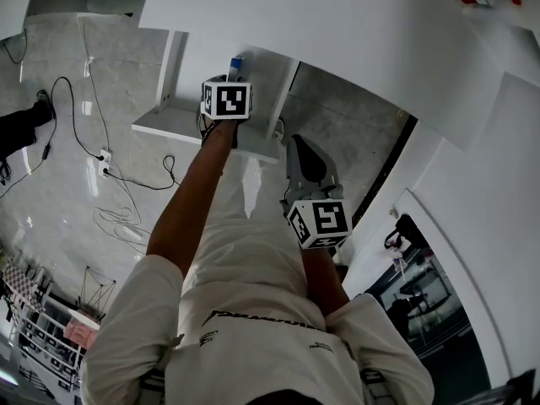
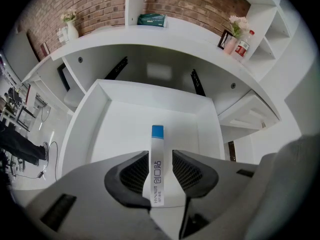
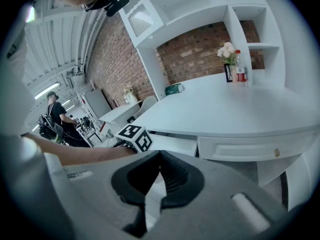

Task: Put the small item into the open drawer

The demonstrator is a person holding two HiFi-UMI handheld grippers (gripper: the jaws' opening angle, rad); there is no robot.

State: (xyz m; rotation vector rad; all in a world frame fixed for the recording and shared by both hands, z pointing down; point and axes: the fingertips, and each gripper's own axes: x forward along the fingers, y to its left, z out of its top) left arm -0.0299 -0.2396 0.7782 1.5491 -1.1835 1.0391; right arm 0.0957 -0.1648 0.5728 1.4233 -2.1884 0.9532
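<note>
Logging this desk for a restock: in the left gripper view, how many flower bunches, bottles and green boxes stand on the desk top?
Flower bunches: 2
Bottles: 1
Green boxes: 1
Total: 4

small item (image 2: 157,171): white, blue end, dark print. drawer (image 2: 125,124) and worktop (image 3: 225,104) white. left tongs (image 2: 160,155) grey body, pads (image 2: 131,173) black cross-hatch. marker cube (image 1: 228,100) black-and-white squares. brick wall (image 2: 100,9) red-brown. bottle (image 3: 240,75) red label. box (image 2: 152,19) teal. floor (image 1: 67,99) pale grey, marbled. shirt (image 1: 253,310) white, dark lettering.
</note>
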